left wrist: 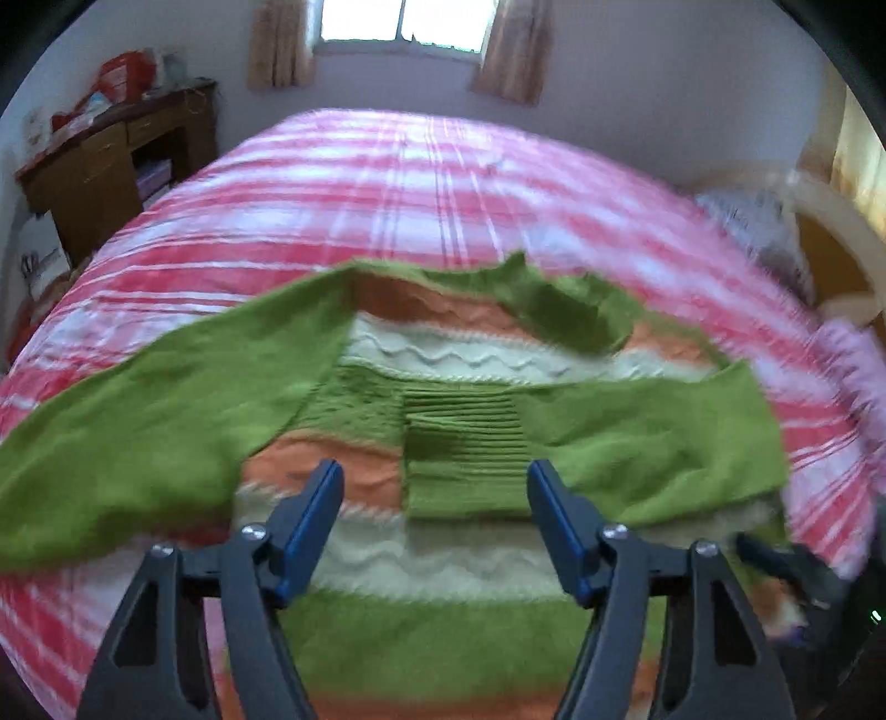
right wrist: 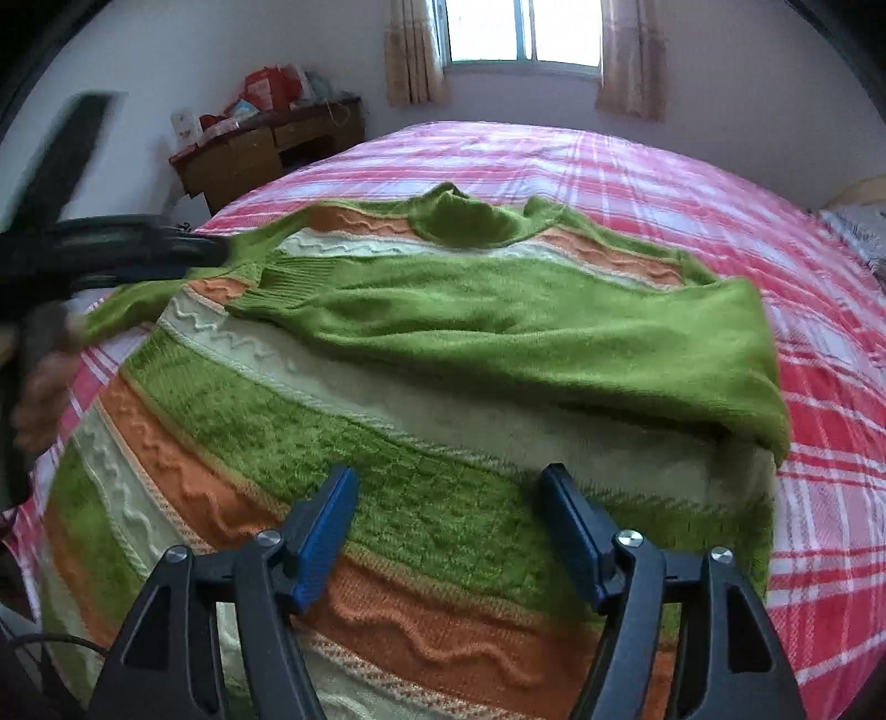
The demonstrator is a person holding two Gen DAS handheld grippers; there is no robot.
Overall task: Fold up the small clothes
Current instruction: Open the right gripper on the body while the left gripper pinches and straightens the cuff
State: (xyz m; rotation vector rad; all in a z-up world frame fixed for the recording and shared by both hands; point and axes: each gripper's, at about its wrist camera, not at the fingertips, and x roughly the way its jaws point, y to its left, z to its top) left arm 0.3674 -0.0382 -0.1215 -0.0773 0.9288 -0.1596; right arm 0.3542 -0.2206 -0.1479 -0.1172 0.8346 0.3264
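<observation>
A small knit sweater (left wrist: 443, 354) with green, orange and cream stripes lies flat on the bed, neck away from me. It also shows in the right wrist view (right wrist: 343, 443). Its right sleeve (right wrist: 526, 327) is folded across the chest, its ribbed cuff (left wrist: 465, 465) near the middle. Its left sleeve (left wrist: 138, 399) lies spread out to the left. My left gripper (left wrist: 434, 498) is open and empty, just above the cuff. My right gripper (right wrist: 448, 509) is open and empty above the sweater's lower body. The left gripper shows blurred at the left edge of the right wrist view (right wrist: 111, 249).
The bed has a pink and white plaid cover (right wrist: 720, 183). A wooden desk (right wrist: 266, 149) with clutter stands at the far left by the wall. A curtained window (right wrist: 523, 33) is at the back. Pillows (left wrist: 764, 221) lie at the right.
</observation>
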